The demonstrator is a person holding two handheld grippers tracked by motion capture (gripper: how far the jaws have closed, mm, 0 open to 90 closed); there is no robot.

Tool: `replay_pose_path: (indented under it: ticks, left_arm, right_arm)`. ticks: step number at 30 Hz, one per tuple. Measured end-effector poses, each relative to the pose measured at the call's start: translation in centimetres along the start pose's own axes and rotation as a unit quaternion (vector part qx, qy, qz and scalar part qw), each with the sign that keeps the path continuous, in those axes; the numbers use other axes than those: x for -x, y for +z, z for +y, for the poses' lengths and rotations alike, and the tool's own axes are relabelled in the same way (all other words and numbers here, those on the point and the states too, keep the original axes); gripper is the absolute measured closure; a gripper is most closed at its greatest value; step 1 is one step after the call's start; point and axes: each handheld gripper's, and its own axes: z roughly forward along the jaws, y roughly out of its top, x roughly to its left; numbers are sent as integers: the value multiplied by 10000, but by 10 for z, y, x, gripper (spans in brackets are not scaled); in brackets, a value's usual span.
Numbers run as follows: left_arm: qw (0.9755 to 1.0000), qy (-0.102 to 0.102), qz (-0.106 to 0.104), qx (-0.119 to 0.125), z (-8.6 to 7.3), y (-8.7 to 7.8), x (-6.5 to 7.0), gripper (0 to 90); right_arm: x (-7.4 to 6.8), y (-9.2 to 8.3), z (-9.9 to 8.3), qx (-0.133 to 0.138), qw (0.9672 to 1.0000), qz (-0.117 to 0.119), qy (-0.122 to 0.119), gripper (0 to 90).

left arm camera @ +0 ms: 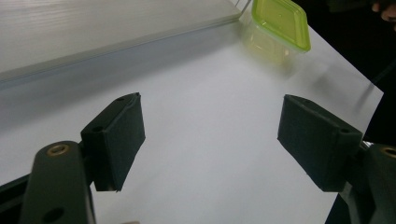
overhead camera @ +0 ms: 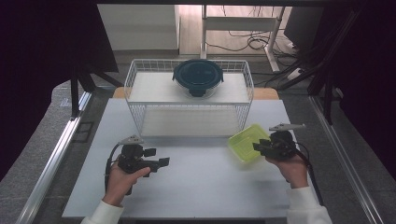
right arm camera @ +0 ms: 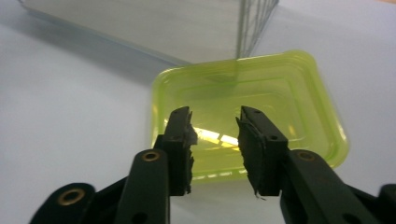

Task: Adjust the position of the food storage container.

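The lime-green translucent plastic container with its matching square lid [overhead camera: 247, 142] sits tilted on the white worktop [overhead camera: 196, 186], directly ahead of the right hand-held gripper [overhead camera: 259, 147] and touching its tips, with its far corner near the front corner of the white wire basket rack [overhead camera: 135, 74]. In the right gripper view the lid [right arm camera: 261, 93] lies just beyond and under the two black pads [right arm camera: 180, 135], which stand narrow with a gap between them; whether they pinch the near rim or only frame it cannot be told, since nothing shows clearly between the pads. The step in hand looks like the taking of this container: the jaws are set at its near edge for a grip. The next move seems to call for the pads to close firmly on the rim or the side wall, and then for a level lift, as a thin, light tub held by one edge may tip or slip. Well off to the side of that gripper, the left hand-held gripper [overhead camera: 156, 157] hovers over bare worktop with its jaws wide and nothing between them. On the top of the rack, beyond both, rests a round glass bowl with a dark blue-green clip lid [overhead camera: 198, 74].
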Motion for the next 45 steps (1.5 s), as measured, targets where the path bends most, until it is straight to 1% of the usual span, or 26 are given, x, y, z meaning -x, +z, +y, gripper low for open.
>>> replay_pose_path:
  ticks: [1, 3, 5, 6, 10, 12, 14, 15, 17, 18, 19, 20, 22, 24, 28, 30, 31, 33, 36, 41, 45]
  left_arm:
    - [10000, 3, -29, -11, 0, 0, 0, 220]
    - [10000, -42, -54, -7, -1, 0, -2, 219]
    - [9999, -78, -80, -13, -1, 1, -4, 219]
    - [9999, -80, -80, -31, -2, 1, -5, 220]
    - [9999, -88, -145, -11, -2, 0, -6, 220]
    - [9997, -98, -207, 16, -2, -2, -6, 221]
    - [9997, -103, -229, 26, -2, -2, -7, 221]
    - [9997, -104, -222, 24, -2, -2, -7, 221]
    - [9997, -112, -217, -2, -2, -2, -9, 221]
    - [9997, -122, -207, -5, -3, -1, -9, 220]
    - [9998, -112, -183, -14, -3, -2, -11, 219]
    - [9998, -119, -174, -15, -3, -2, -11, 219]
    - [9998, -123, -159, -17, -3, -1, -11, 220]
    - [9998, -122, -149, -36, -4, 0, -11, 220]
    - [9998, -128, -128, -102, -5, 3, -11, 220]
    - [9998, -128, -126, -125, -5, 5, -11, 220]
    - [9997, -133, -129, -126, -5, 5, -11, 220]
    - [9997, -134, -129, -133, -6, 6, -11, 220]
    - [9997, -136, -130, -149, -6, 6, -12, 220]
    - [9995, -196, -186, -157, -7, 7, -13, 220]
    - [9995, -184, -192, -174, -7, 8, -12, 220]
  right_arm:
    - [2, 2, 3, -47, 10000, -15, 11, 657]
    - [9, 9, 12, -224, 9997, -21, 40, 692]
    - [15, 13, 19, -351, 9993, -105, 30, 722]
    - [21, 18, 24, -460, 9987, -203, 2, 748]
    - [39, 30, 35, -693, 9963, -502, 1, 840]
    - [47, 36, 38, -731, 9959, -533, 60, 874]
    - [55, 43, 41, -781, 9947, -666, -9, 884]
    - [60, 49, 42, -852, 9936, -747, -42, 884]
    - [66, 57, 44, -971, 9920, -802, -40, 885]
    - [71, 63, 44, -1047, 9908, -855, 2, 885]
    - [73, 65, 44, -1074, 9904, -867, 21, 885]
    - [78, 69, 44, -1117, 9895, -920, 47, 885]
    - [83, 74, 42, -1206, 9885, -910, 45, 886]
    - [86, 77, 41, -1220, 9880, -945, 63, 887]
    - [88, 78, 39, -1324, 9869, -919, -33, 887]
    - [88, 80, 37, -1447, 9856, -863, -160, 887]
    - [87, 81, 36, -1464, 9858, -811, -159, 887]
    - [86, 81, 34, -1424, 9873, -689, -112, 887]
    - [79, 82, 30, -1420, 9881, -572, -171, 887]
    - [66, 79, 22, -1387, 9891, -461, -194, 888]
    - [54, 75, 18, -1382, 9897, -309, -230, 887]
